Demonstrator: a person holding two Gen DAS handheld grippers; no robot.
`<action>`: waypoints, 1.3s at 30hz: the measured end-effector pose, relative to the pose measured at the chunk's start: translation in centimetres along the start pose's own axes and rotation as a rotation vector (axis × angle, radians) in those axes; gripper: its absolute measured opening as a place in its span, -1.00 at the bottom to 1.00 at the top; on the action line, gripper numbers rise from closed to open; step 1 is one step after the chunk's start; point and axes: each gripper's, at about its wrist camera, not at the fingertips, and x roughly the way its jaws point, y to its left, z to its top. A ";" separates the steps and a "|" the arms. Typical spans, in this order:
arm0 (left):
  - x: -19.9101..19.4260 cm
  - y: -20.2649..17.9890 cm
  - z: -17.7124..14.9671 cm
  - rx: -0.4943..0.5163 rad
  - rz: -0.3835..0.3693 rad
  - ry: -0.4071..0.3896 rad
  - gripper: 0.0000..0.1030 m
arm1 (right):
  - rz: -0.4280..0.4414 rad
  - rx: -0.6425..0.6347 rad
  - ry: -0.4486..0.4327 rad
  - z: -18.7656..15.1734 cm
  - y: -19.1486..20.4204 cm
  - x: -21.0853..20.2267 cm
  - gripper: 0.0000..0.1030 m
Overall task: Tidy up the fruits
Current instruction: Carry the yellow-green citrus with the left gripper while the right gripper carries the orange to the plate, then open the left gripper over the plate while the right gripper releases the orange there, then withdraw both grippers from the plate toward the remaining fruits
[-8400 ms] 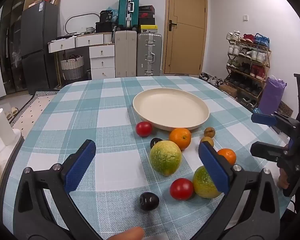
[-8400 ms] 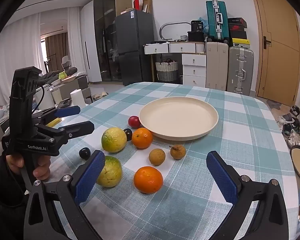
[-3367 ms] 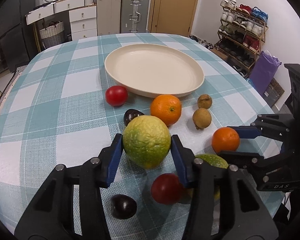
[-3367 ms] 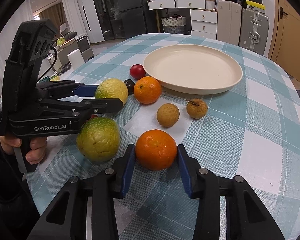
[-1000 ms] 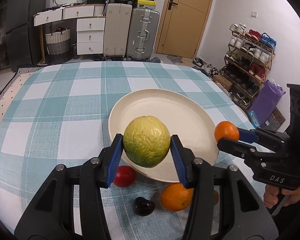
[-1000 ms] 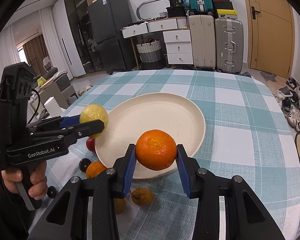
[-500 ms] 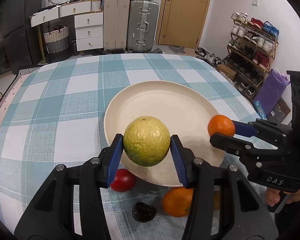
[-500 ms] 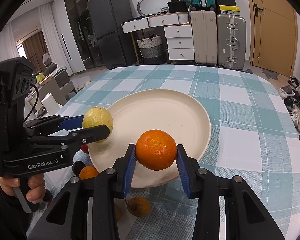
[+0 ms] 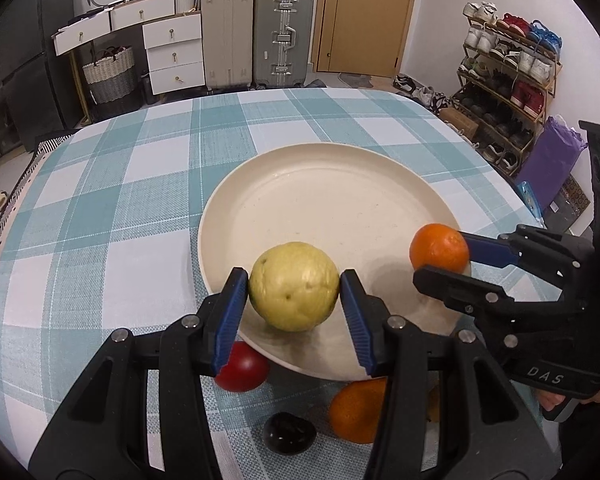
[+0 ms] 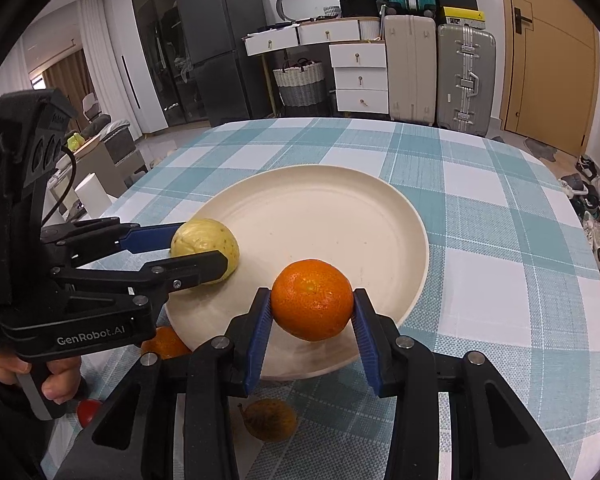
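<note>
Both fruits lowered nearer plate (image 9: 324, 184), possibly touching.

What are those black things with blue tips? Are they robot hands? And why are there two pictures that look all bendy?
They aren't robot hands. A person holds one grabbing tool in each hand, and each tool has a claw with two blue fingers. A little round-eyed camera sits on each tool looking along its fingers, which makes the pictures bendy.

One picture comes from the left claw. It is squeezing a yellow-green fruit. The other comes from the right claw, which squeezes an orange. Each camera can see the other tool too.

Both fruits hang over the near edge of a big cream plate on a table with a blue checked cloth. More fruit waits on the cloth: a red one, another orange, a dark one and a small brown one.
</note>
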 end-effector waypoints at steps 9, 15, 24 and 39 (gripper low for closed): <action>-0.7 0.2 0.3 -0.008 -0.017 -0.032 -0.13 | -0.017 0.012 -0.024 0.0 -0.3 -0.3 0.08; -2.1 0.9 0.2 -0.044 -0.026 -0.069 0.21 | -0.045 0.005 -0.061 -0.2 -0.3 -2.0 0.60; -6.1 2.2 -1.5 -0.070 -0.018 -0.132 0.91 | -0.081 0.021 -0.080 -1.6 -0.2 -4.5 0.94; -12.0 2.8 -5.6 -0.097 0.005 -0.182 0.99 | -0.062 0.029 -0.065 -3.5 1.1 -7.2 0.98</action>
